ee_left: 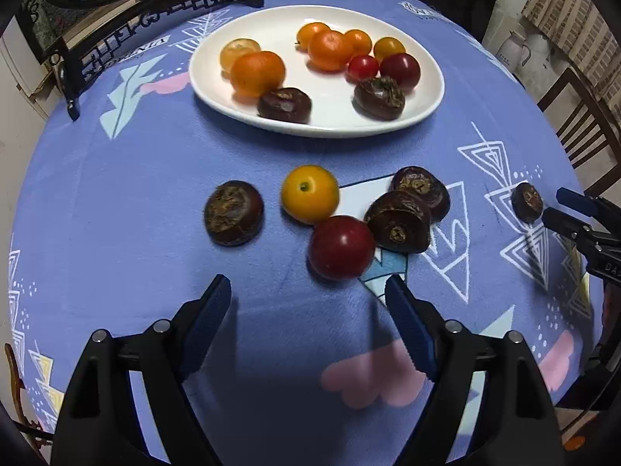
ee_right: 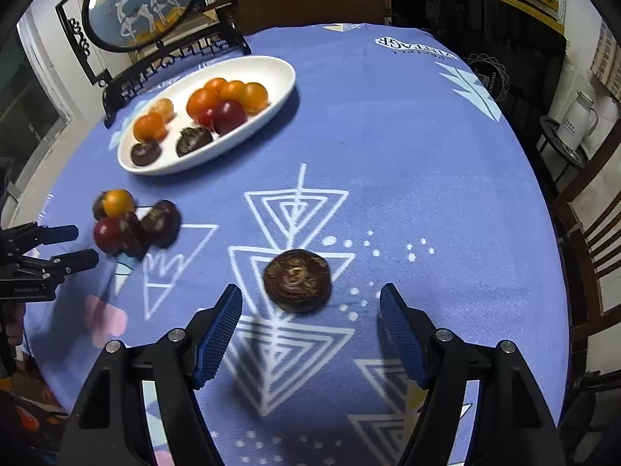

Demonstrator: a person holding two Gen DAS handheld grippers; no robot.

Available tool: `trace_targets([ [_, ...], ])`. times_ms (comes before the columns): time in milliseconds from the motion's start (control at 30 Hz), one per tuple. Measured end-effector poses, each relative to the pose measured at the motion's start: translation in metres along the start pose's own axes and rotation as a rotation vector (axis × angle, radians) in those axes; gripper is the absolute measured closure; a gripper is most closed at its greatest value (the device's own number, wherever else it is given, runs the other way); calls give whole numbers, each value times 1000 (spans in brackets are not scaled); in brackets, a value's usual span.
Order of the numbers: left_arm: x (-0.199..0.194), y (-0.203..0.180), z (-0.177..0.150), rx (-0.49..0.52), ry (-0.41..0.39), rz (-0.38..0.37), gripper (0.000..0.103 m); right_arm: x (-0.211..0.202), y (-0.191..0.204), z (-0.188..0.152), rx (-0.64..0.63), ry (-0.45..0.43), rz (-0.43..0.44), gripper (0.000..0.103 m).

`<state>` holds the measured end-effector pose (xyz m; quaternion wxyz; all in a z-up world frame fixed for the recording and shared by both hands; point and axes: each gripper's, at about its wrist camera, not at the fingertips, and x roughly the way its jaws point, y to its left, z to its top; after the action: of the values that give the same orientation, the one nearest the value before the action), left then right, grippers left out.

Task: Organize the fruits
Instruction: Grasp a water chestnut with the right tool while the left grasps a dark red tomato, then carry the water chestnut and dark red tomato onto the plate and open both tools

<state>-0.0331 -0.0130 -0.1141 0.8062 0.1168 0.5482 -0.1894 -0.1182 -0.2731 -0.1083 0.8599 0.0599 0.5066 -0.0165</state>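
A white oval plate (ee_left: 423,105) (ee_right: 279,77) at the back holds several orange fruits, two red tomatoes and two brown water chestnuts. Loose on the blue cloth lie a yellow tomato (ee_left: 309,194), a red tomato (ee_left: 341,246) and three water chestnuts (ee_left: 234,213) (ee_left: 398,221) (ee_left: 421,192). My left gripper (ee_left: 307,289) (ee_right: 86,244) stands open just short of the red tomato, with nothing between its fingers. A lone water chestnut (ee_right: 297,279) (ee_left: 526,202) lies just ahead of my right gripper (ee_right: 310,295) (ee_left: 553,205). That gripper is open, its pads well clear of the chestnut's sides.
A black ornate stand with a round painted panel (ee_right: 143,4) sits on the table behind the plate. Wooden chairs (ee_right: 597,240) stand past the table's right edge, with a white kettle (ee_right: 578,116) on a small stand beyond. A dark chair back (ee_right: 477,39) is at the far side.
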Motion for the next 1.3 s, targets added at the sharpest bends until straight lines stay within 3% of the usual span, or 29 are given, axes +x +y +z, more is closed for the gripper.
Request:
trace_targets([
  [167, 5, -1, 1, -12, 5, 7, 23, 18, 7, 8, -21, 17, 10, 29],
  [200, 7, -1, 1, -15, 10, 8, 23, 24, 11, 10, -34, 27, 6, 33],
  [233, 9, 0, 2, -17, 12, 12, 23, 28, 14, 11, -52, 39, -3, 58],
  [267, 10, 0, 3, -20, 13, 15, 23, 31, 17, 12, -70, 55, -9, 61],
  [600, 24, 0, 16, -52, 6, 13, 24, 14, 25, 19, -85, 68, 42, 61],
  [667, 29, 1, 20, -61, 12, 10, 35, 13, 26, 20, -81, 67, 52, 61],
  [700, 31, 1, 21, -62, 17, 10, 36, 13, 27, 19, -77, 66, 57, 61],
  [800, 28, -2, 25, -44, 9, 2, 66, 14, 29, 18, -74, 67, 66, 61],
  [1300, -8, -10, 22, -36, -17, 13, 66, 9, 60, 9, -92, 79, 157, 61],
])
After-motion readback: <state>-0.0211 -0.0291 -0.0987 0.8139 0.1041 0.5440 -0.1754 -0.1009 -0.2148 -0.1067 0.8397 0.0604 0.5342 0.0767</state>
